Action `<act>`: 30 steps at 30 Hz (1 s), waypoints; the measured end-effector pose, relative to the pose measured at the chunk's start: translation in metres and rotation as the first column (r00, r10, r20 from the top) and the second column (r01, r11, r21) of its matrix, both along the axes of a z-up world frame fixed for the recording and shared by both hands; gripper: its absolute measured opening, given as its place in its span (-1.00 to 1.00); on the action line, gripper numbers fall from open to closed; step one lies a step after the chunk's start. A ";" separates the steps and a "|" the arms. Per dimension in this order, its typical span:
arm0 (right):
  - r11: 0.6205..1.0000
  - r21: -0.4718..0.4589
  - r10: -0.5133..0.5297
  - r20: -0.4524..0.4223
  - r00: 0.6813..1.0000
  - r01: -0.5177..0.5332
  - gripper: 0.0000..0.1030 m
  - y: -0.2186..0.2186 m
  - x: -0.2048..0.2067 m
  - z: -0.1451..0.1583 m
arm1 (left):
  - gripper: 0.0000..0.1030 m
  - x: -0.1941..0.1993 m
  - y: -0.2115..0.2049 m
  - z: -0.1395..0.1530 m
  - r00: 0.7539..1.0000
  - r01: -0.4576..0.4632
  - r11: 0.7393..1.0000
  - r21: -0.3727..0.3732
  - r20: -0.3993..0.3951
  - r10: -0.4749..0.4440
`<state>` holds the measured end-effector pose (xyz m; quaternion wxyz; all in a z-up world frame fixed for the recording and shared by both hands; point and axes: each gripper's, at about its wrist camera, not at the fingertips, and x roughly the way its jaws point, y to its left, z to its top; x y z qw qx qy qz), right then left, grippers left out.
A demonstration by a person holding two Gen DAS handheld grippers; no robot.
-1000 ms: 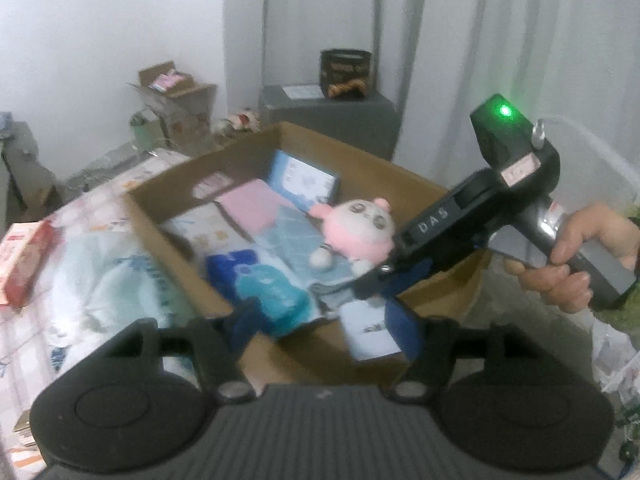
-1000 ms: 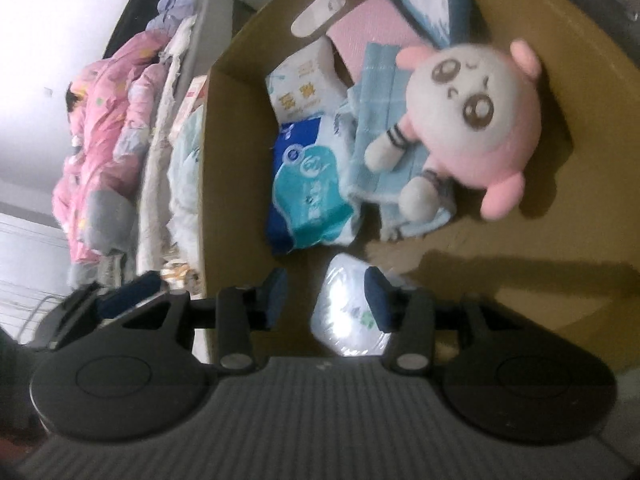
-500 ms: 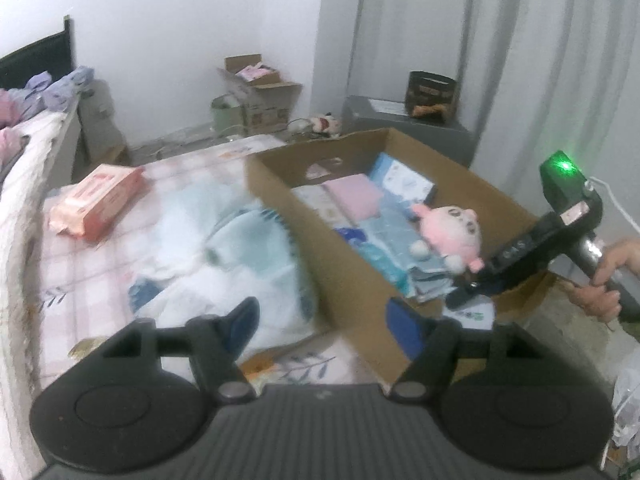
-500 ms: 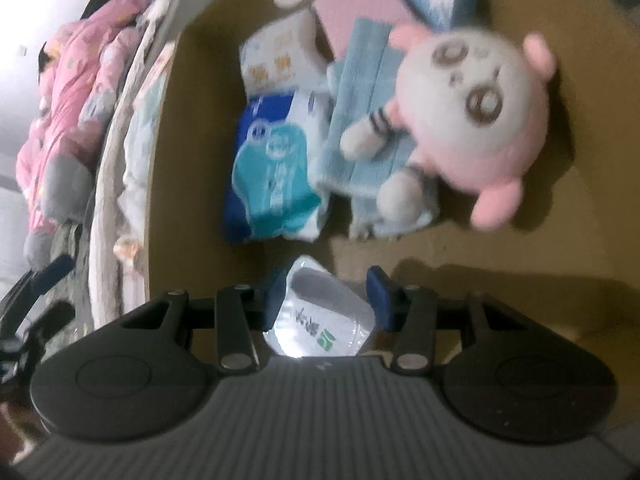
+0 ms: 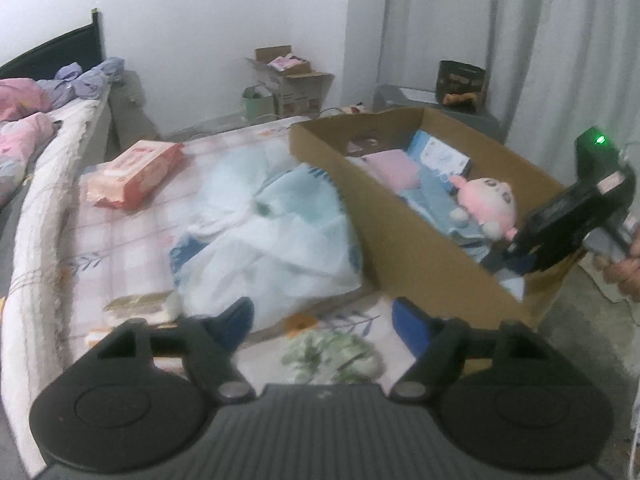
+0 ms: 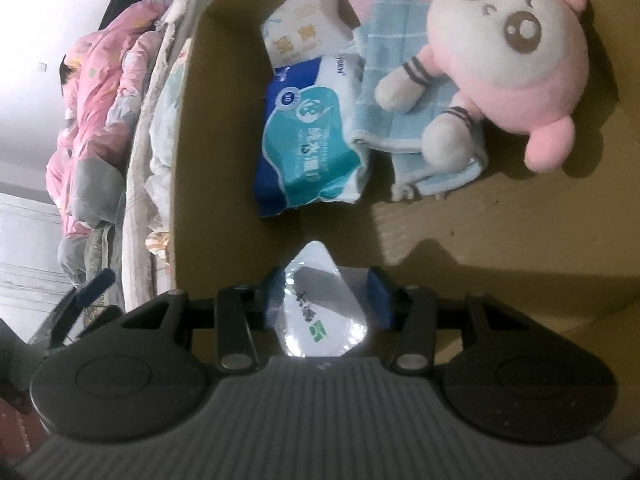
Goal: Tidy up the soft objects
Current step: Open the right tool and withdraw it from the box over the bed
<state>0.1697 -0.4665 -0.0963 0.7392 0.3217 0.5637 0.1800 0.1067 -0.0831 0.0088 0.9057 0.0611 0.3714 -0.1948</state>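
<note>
the right gripper hangs inside the cardboard box, its jaws opening with a shiny white packet between the blue pads, which still touch the packet's sides. the packet sits low in the right wrist view at about 6 o'clock, over the bare box floor. at 12 o'clock from it lies a blue and teal tissue pack, with a white tissue pack beyond it against the box's left wall. at 1 o'clock a pink plush toy rests on a light blue folded towel, taking up the right side of the box floor. in the left wrist view the left gripper is over the bed, jaws opening wide with nothing between them; a green patterned soft item lies just below its fingertips at 6 o'clock. a bulky pale blue bundle fills the bed at 11 o'clock, pressed against the box's near wall. a pink wipes pack lies farther off at 10 o'clock, and a small tan pack sits at 9 o'clock. the box stands at 2 o'clock, with a hand on the other tool at 3 o'clock. a second open carton stands by the far wall at 12 o'clock.
</note>
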 end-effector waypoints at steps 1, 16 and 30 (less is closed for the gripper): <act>1.000 0.002 -0.014 0.011 1.000 0.014 0.08 -0.001 -0.001 0.004 | 0.61 -0.001 0.004 -0.001 1.000 -0.008 1.000 0.000 0.000 0.008; 0.997 0.000 -0.070 0.396 0.915 0.077 0.49 0.046 -0.032 0.102 | 0.79 -0.021 0.041 -0.007 0.989 -0.143 0.990 0.010 0.043 0.143; 0.992 0.108 0.013 0.423 0.906 -0.064 0.50 0.144 -0.033 0.104 | 0.79 -0.036 0.094 -0.019 0.964 -0.261 0.965 -0.030 0.045 0.262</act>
